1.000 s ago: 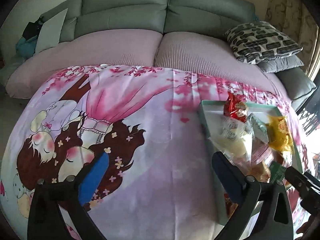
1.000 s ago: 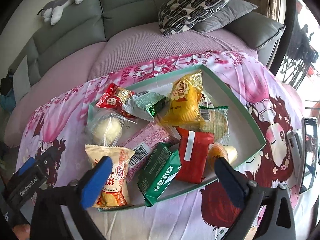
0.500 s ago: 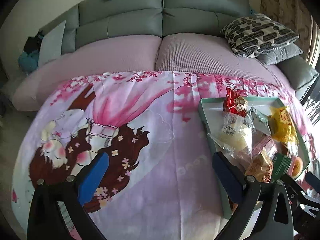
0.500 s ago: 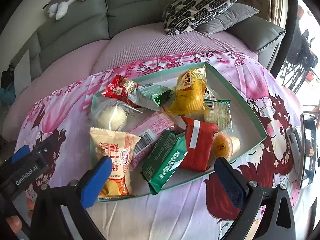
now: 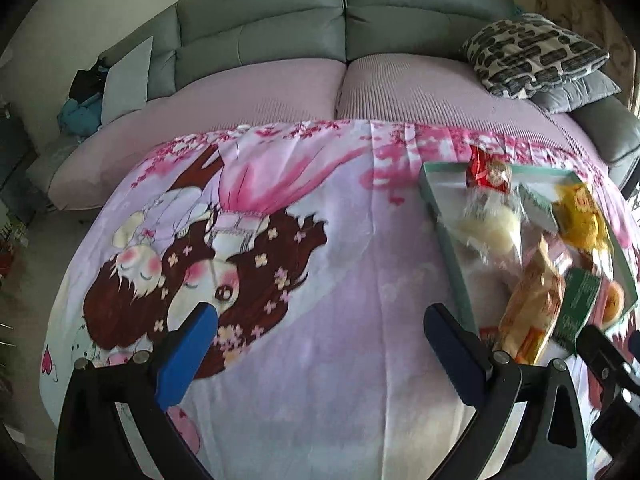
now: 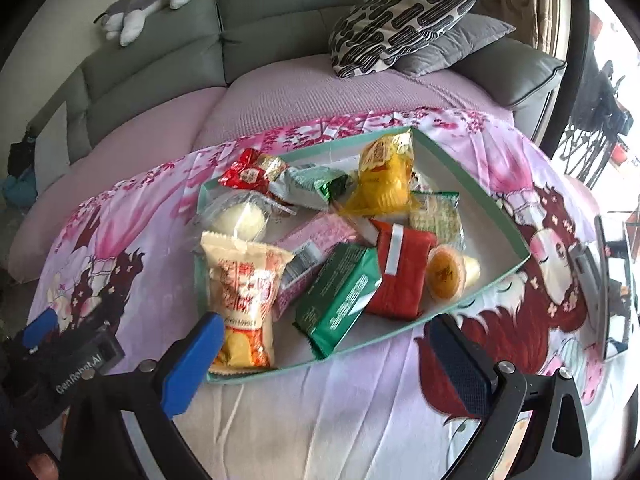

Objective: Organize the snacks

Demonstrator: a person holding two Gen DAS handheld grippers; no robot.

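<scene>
A shallow mint-green tray [image 6: 476, 184] full of wrapped snacks sits on a table covered with a pink cartoon-print cloth [image 6: 360, 400], in front of a grey sofa [image 6: 168, 56]. The right tongs [image 6: 324, 352] hover just in front of the tray's near edge, spread wide and holding nothing. Closest to their left finger is a cream and orange snack bag [image 6: 240, 292] standing against the tray's near left corner. Beside it lie a green packet [image 6: 340, 292], a red packet [image 6: 400, 268] and a small jelly cup [image 6: 448, 276]. Further back are a yellow packet [image 6: 384, 176], a round white bun in clear wrap [image 6: 240, 220] and a red and gold packet [image 6: 252, 172]. The left tongs [image 5: 320, 344] are also spread wide and empty, hanging over bare cloth with the tray off to their right. A patterned cushion [image 6: 400, 24] and a plush toy [image 6: 148, 4] rest on the sofa.
</scene>
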